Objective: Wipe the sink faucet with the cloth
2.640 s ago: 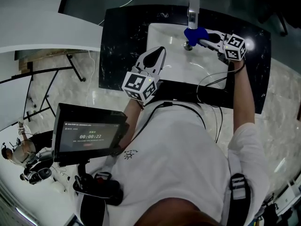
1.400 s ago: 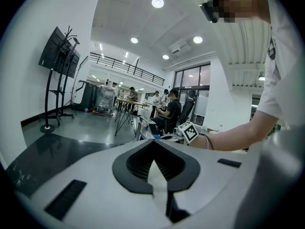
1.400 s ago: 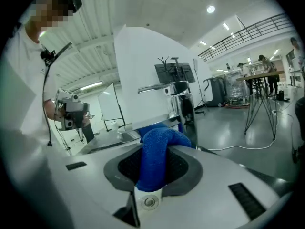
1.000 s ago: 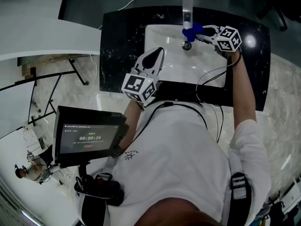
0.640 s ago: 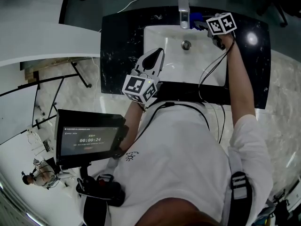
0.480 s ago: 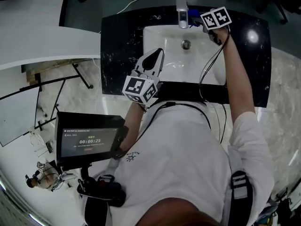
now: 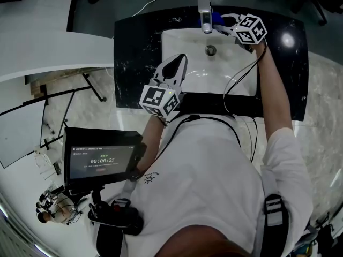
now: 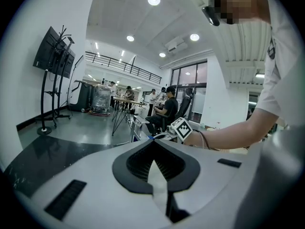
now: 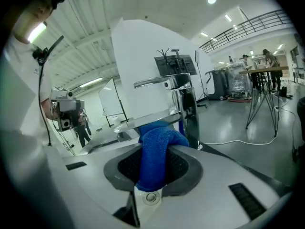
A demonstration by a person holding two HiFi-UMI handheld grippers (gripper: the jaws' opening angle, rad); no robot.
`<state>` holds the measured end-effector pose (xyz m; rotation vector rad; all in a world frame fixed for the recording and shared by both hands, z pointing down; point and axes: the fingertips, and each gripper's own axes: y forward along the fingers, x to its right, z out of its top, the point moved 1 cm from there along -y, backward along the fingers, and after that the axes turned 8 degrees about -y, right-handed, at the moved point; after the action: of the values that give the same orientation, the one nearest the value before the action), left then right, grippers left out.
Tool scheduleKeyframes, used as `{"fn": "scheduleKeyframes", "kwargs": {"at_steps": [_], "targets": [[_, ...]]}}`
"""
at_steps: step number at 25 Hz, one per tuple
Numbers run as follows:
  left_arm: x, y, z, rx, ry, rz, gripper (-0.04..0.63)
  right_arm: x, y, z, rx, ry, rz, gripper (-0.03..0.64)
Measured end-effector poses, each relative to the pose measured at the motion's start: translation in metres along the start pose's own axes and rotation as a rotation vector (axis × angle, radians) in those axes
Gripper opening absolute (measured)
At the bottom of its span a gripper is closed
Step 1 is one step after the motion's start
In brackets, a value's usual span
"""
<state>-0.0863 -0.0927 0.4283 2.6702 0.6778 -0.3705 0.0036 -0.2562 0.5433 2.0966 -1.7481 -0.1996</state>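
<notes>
Currently, the only legible writing is appearing on the dark screen [image 7: 102, 157] mounted at the person's left, which is displaying the timer "00:00:25"; the smaller text lines above it are too small to read. The cubes on both claws are carrying black-and-white square markers and no readable text. The right claw [image 7: 228, 22] is reaching over the far rim of the white sink [image 7: 182, 47], which is sitting in the black marbled worktop [image 7: 136, 52]. Its jaws are clamping the blue cloth [image 9: 155, 163], which is standing bunched between the pads and projecting forward past the tips. The front of the cloth is lying against the chrome faucet [image 9: 181, 97], below the lever handle and, in the head view, on the faucet's right side. The left claw [image 8: 153, 146] is hovering over the near left edge of the sink, well apart from the faucet, with its jaws together and nothing between them.
</notes>
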Motion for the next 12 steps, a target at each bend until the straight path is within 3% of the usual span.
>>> {"fn": "scheduleKeyframes", "kwargs": {"at_steps": [6,12], "targets": [[0.001,0.003,0.000,-0.001,-0.008,-0.019,0.002,-0.030,-0.004,-0.009,0.038,0.006,0.114,0.086],[0.000,0.001,-0.007,-0.005,-0.009,-0.073,0.002,-0.068,-0.001,-0.011,0.083,0.041,0.157,0.086]]}}
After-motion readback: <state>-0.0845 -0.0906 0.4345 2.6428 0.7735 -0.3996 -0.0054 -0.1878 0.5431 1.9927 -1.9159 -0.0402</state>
